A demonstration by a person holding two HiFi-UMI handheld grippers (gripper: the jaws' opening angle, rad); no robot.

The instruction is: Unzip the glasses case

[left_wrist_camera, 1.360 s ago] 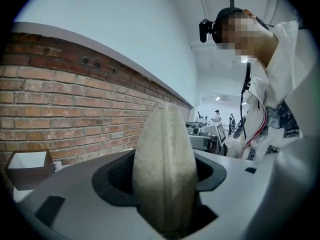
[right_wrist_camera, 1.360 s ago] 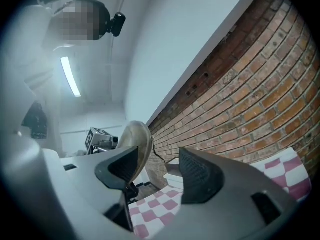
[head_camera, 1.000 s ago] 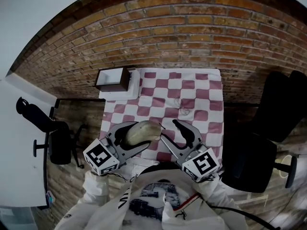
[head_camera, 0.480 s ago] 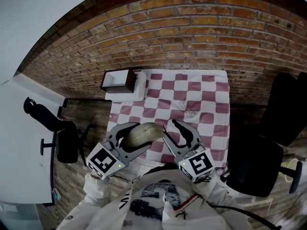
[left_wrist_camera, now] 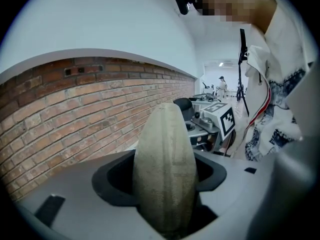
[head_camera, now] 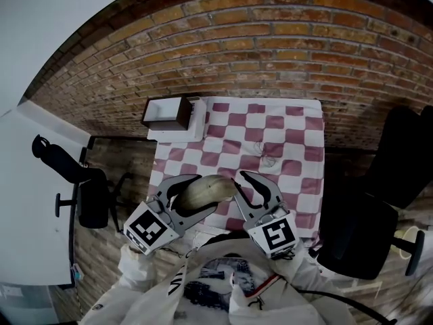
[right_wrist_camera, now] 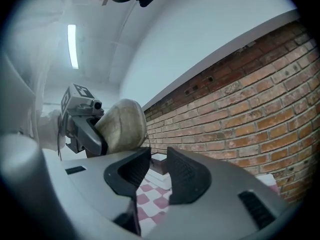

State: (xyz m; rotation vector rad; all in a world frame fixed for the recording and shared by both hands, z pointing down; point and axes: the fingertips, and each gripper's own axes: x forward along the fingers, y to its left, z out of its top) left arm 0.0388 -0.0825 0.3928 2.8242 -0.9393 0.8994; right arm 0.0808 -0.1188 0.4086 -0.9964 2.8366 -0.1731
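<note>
Left gripper (head_camera: 200, 193) is clamping the glasses case (head_camera: 208, 188) over the checkered table's (head_camera: 298, 147) near edge; right gripper's (right_wrist_camera: 159, 160) jaws, just closing narrow and empty, should be straddling the zipper pull

Base of glasses case (left_wrist_camera: 165, 154) inside left tool (left_wrist_camera: 164, 176)
</note>
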